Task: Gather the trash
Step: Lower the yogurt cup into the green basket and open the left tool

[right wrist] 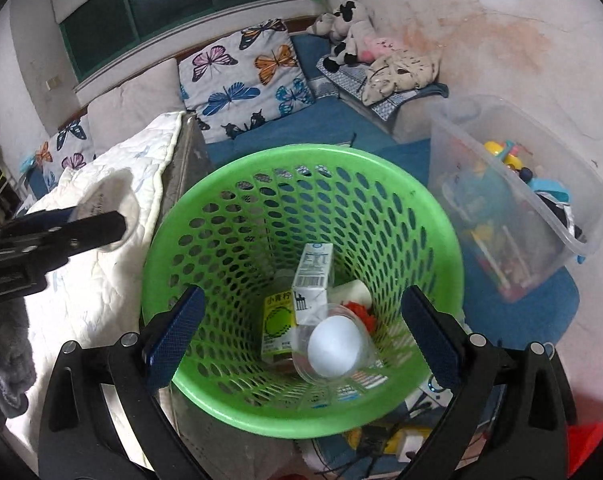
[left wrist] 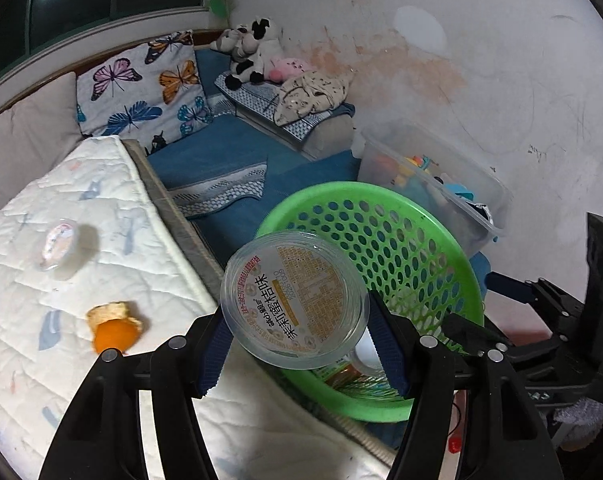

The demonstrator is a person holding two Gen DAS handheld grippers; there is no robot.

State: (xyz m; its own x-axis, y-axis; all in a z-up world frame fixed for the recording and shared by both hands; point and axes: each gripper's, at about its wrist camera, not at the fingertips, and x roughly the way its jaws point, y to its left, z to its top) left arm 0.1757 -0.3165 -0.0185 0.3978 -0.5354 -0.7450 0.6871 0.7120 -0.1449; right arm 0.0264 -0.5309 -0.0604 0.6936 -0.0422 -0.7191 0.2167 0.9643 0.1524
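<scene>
My left gripper [left wrist: 297,340] is shut on a clear plastic cup with a printed lid [left wrist: 295,298], held over the near rim of the green mesh basket [left wrist: 385,248]. In the right wrist view my right gripper [right wrist: 301,332] stands open above the same basket [right wrist: 229,208], its blue pads wide apart with nothing between them. Inside the basket lie a white milk carton [right wrist: 311,280], a yellow-green drink box [right wrist: 278,320], a clear cup with a white lid [right wrist: 333,346] and something red. On the white quilt an orange peel [left wrist: 115,326] and a second small cup [left wrist: 59,242] remain.
A white quilted mattress [left wrist: 41,280] fills the left. A clear bin of toys [right wrist: 513,208] stands right of the basket. Blue cushions, butterfly pillows [left wrist: 141,84] and plush toys [left wrist: 253,50] lie behind. The left gripper shows at the left edge of the right wrist view.
</scene>
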